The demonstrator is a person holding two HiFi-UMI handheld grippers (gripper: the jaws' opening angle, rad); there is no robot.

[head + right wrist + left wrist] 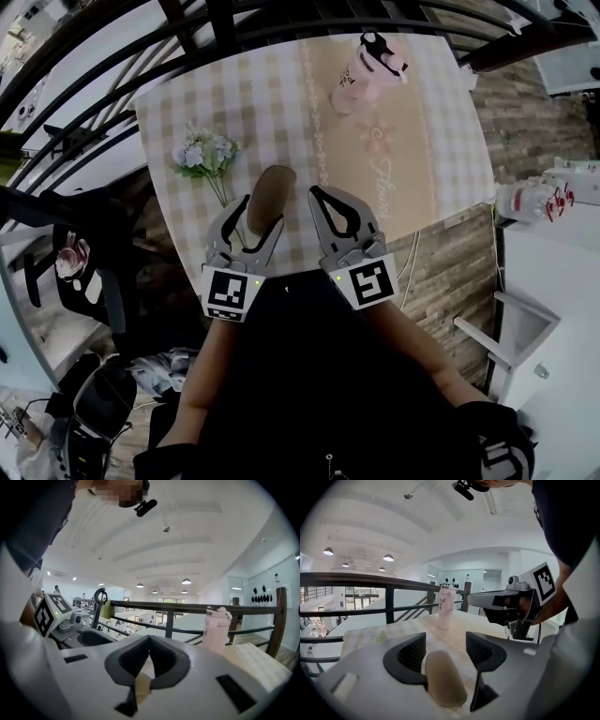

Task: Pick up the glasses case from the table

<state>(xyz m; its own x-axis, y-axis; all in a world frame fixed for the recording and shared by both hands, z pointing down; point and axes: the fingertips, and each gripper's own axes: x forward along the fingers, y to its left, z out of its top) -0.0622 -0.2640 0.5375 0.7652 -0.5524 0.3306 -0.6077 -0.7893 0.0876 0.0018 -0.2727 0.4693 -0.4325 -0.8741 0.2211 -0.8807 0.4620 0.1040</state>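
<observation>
The glasses case (269, 192) is a tan oval pouch lying on the checked tablecloth (431, 159), close to the near edge. My left gripper (262, 214) is open and straddles it. In the left gripper view the case (445, 679) lies low between the jaws of the left gripper (445, 637). It sits right beside the left pad, with a gap to the right pad. My right gripper (317, 194) hovers just right of the case, tips together with nothing in them. The right gripper view shows the right gripper (149, 638) with its jaws meeting at the tips.
A pink bottle (367, 70) stands at the far side of the table, also visible as the bottle (446, 606) and the bottle (216, 630). A small bunch of flowers (204, 155) lies left of the case. A dark railing (281, 28) runs behind the table.
</observation>
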